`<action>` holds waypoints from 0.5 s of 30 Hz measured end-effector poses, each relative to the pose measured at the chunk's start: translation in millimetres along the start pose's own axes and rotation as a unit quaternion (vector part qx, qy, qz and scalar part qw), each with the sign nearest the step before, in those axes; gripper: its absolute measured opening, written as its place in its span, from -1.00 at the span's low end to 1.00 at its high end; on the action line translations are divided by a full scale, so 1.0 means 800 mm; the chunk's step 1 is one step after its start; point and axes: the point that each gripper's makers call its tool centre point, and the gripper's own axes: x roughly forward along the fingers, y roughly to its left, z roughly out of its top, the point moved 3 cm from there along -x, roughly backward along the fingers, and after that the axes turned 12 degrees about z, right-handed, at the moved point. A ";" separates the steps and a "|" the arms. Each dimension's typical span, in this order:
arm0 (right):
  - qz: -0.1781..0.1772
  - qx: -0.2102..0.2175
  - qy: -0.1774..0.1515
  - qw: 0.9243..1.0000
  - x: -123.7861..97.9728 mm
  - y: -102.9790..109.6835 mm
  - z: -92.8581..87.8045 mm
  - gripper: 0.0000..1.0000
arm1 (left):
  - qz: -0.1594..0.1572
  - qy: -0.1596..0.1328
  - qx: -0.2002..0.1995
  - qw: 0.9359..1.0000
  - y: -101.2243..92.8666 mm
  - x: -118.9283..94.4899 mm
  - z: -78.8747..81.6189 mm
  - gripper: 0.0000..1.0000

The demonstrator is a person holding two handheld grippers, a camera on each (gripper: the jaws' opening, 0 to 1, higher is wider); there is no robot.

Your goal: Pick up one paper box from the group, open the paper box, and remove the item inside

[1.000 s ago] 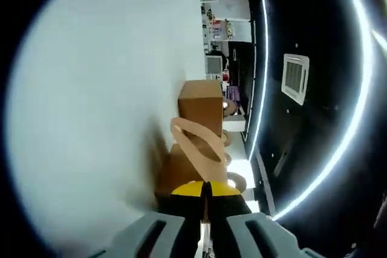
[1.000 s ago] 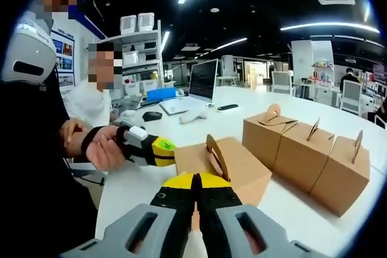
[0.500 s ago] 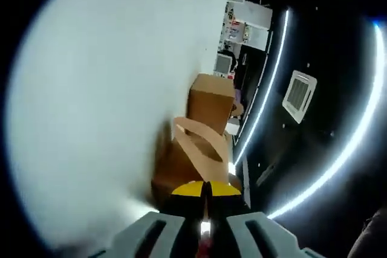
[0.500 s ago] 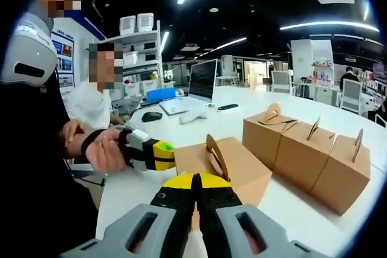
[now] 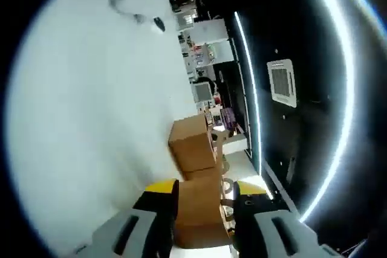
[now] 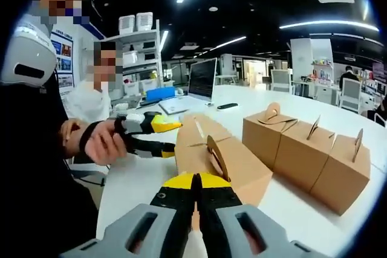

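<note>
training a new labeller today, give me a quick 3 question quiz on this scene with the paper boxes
1. True or false: the left hand-held gripper has its jaws spread apart.
2. Multiple choice: how many closed paper boxes stand in the row on the white table beyond the box being worked on, in the right gripper view? A) one B) three C) five
3. Fill in: the right hand-held gripper has its jaws ____ at the worked box's near handle flap.

Key: 1 true; 2 B; 3 shut. In the right gripper view one top flap of the worked box is raised by the left hand-held gripper's upper jaw.
</note>
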 end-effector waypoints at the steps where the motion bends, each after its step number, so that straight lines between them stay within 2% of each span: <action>1: 0.000 0.000 0.000 1.000 0.000 -0.001 0.000 -0.94 | 0.003 -0.008 0.019 1.000 -0.002 -0.002 0.003 -0.25; 2: 0.000 0.000 0.001 1.000 0.000 -0.001 0.000 -0.94 | 0.009 -0.026 0.055 0.998 -0.006 -0.008 0.010 -0.25; 4: 0.000 0.000 0.001 1.000 0.000 0.000 0.000 -0.94 | 0.015 -0.046 0.104 0.993 -0.006 -0.009 0.022 -0.25; 8: 0.001 0.000 -0.001 1.000 0.000 0.000 0.000 -0.94 | 0.027 -0.083 0.167 0.982 -0.012 -0.015 0.034 -0.26; 10: 0.001 0.001 -0.002 1.000 -0.001 -0.002 0.000 -0.94 | 0.032 -0.107 0.219 0.969 -0.018 -0.020 0.040 -0.28; 13: 0.001 0.001 -0.003 1.000 -0.002 -0.005 -0.001 -0.94 | 0.035 -0.136 0.299 0.944 -0.029 -0.026 0.042 -0.31; 14: 0.001 0.001 -0.003 1.000 -0.002 -0.005 -0.001 -0.94 | 0.035 -0.141 0.315 0.938 -0.031 -0.027 0.042 -0.33; 15: 0.001 0.001 -0.003 1.000 -0.003 -0.005 -0.001 -0.94 | 0.033 -0.152 0.350 0.924 -0.038 -0.029 0.041 -0.36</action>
